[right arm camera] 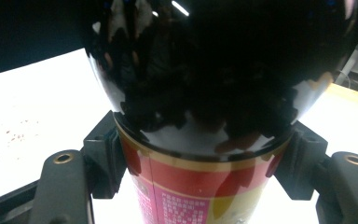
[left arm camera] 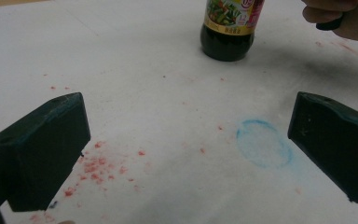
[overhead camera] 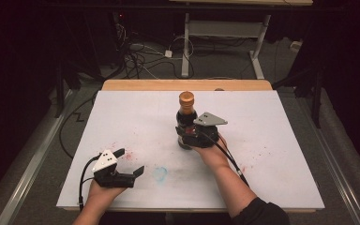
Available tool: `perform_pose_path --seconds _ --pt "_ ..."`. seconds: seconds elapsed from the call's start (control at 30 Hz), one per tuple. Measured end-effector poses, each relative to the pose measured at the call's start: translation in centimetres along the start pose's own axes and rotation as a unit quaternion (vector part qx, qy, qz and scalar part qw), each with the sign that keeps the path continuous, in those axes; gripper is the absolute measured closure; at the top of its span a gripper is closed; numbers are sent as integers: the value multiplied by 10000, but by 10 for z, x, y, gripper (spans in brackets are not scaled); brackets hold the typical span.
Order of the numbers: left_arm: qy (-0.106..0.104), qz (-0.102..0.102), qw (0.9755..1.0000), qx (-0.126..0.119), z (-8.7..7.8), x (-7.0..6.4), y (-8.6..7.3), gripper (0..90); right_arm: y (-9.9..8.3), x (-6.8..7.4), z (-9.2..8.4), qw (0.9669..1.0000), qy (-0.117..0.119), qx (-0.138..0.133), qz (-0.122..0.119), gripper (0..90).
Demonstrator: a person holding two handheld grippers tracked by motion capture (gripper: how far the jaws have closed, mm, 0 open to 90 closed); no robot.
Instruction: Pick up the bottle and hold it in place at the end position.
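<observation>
From the high view I see my right claw (overhead camera: 187, 133) clamped round the lower body of the dark sauce bottle (overhead camera: 186, 117), which stands upright near the middle of the white bench (overhead camera: 272, 154). The bottle's brown cap (overhead camera: 186, 98) is on. My left claw (overhead camera: 130, 161) sits near the front left of the bench, spread wide with nothing between its jaws, well apart from the bottle.

In the left gripper view, the jaws stand far apart over bare bench. Red specks (left arm camera: 98, 168) lie by the left jaw and a faint blue ring (left arm camera: 264, 143) near the right one. The bottle (left arm camera: 228, 28) stands beyond, with the other hand (left arm camera: 340, 18) just beside it.

In the right gripper view, the bottle (right arm camera: 214, 93) sits between the jaws, both pads pressing on its red and gold label (right arm camera: 196, 191); I have it pinched.
</observation>
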State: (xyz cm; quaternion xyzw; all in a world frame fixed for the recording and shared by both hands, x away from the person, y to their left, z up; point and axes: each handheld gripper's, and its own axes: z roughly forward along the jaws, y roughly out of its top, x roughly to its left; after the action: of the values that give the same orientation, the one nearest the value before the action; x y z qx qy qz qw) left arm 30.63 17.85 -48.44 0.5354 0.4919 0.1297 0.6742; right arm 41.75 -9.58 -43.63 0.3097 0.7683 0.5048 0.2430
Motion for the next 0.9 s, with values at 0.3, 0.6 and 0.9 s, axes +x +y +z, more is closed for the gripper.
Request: perform_pose_path --seconds 0.3,0.6,0.9 --pt "-44 -9 10000 28 2 -2 -1 0 -2 -3 1 9999 98 -3 52 305" --pt "-75 -27 10000 50 3 -4 -3 0 -2 -5 -2 9999 143 62 25 270" --pt "-78 -40 10000 32 6 -5 -3 0 -6 -7 -19 9999 164 -21 16 257"
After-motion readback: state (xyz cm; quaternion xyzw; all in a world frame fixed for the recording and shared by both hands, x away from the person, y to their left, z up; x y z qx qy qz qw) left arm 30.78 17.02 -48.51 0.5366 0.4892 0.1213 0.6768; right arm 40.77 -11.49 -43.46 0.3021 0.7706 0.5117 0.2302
